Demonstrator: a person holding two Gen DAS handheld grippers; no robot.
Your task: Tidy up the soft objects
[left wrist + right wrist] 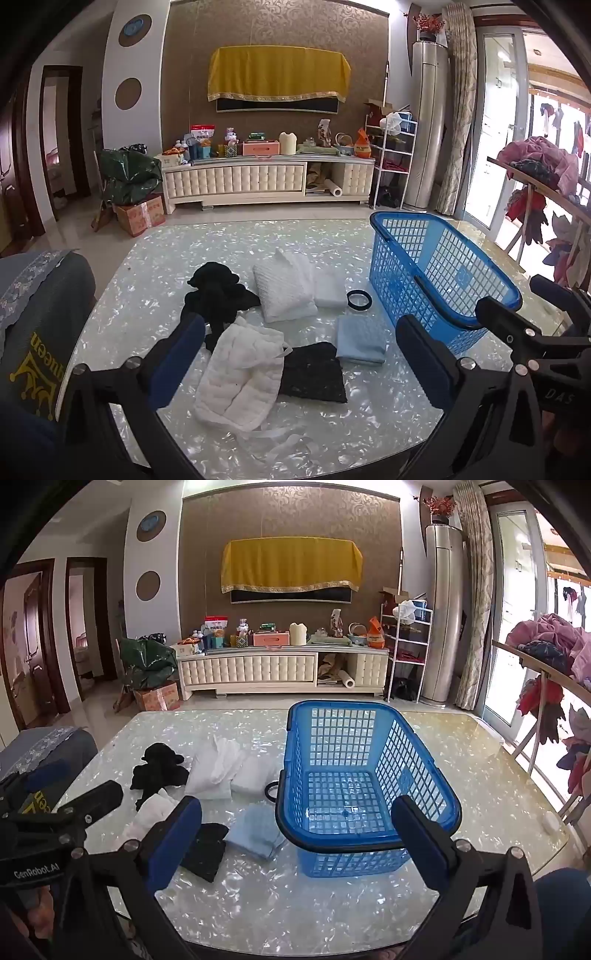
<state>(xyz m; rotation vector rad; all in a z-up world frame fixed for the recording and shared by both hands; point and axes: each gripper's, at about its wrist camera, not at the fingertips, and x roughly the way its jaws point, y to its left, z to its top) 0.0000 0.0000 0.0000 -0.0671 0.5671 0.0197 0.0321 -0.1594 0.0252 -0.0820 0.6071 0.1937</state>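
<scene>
Soft items lie on the pearly table (147, 288): a black crumpled cloth (218, 295), a white knitted piece (284, 291), a white folded pad (328, 290), a black ring band (359, 300), a light blue folded cloth (360, 339), a white quilted item (243, 373) and a black lace cloth (314, 373). The empty blue basket (347, 775) stands at the right. My left gripper (301, 354) is open above the white quilted item. My right gripper (295, 838) is open, empty, over the basket's near rim.
A chair back with a dark cover (40, 314) stands at the table's left edge. A clothes rack with garments (554, 672) is at the right. A TV cabinet (266, 181) stands beyond the table. The right gripper also shows in the left wrist view (532, 325).
</scene>
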